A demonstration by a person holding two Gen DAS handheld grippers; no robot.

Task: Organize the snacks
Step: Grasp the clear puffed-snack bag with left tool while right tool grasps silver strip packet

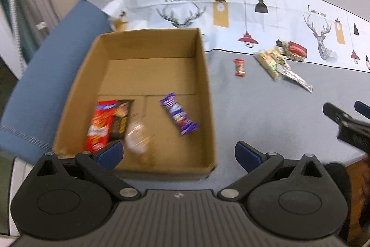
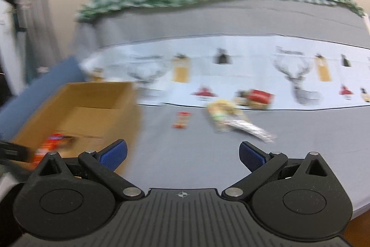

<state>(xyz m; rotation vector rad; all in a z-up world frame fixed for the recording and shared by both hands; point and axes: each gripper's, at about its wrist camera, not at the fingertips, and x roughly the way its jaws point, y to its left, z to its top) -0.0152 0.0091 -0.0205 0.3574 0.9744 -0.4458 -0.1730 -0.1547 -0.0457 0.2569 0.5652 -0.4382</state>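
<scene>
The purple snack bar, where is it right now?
In the left wrist view the purple snack bar lies on the floor of the cardboard box, near its right wall, right of the red-orange packet.

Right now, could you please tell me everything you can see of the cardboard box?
The cardboard box is plain brown, open-topped and upright, resting on the grey tablecloth beside a blue cloth. Its floor shows flap seams. Inside lie a red-orange snack packet, a purple wrapped bar and a blurred pale packet. No gripper touches it.
</scene>
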